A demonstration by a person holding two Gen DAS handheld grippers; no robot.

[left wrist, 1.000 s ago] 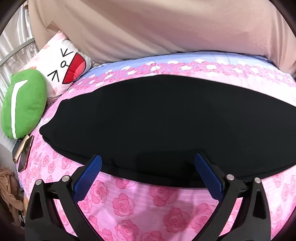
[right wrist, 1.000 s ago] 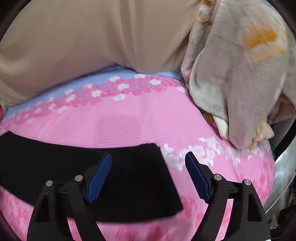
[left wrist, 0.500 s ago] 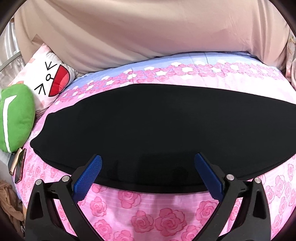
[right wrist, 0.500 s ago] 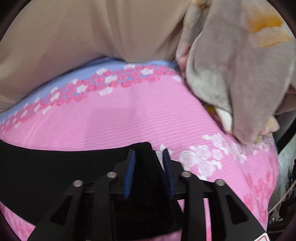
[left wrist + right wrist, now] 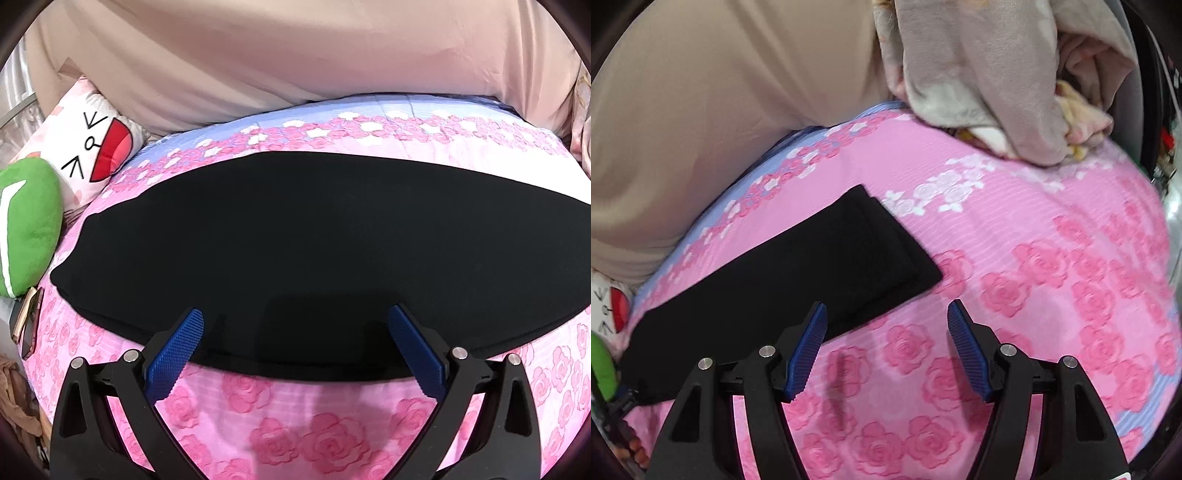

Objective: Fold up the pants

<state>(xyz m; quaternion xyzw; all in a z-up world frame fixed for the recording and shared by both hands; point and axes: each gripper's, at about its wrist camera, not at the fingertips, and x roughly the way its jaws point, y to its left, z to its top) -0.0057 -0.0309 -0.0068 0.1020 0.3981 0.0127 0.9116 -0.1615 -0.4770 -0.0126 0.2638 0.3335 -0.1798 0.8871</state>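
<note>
Both fingers of our right gripper [image 5: 884, 341] are opening, with nothing between them; the pants [image 5: 798, 280] end lies at 11 o'clock, long axis toward 8. Our left gripper [image 5: 295, 336] is wide open, empty, over the near edge.

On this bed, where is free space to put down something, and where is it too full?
Free: the pink sheet right of the pants' end, up to the grey blanket, and the strip between the pants and the beige cloth. Crowded: the left end, with the green cushion, the face pillow and a phone.
</note>
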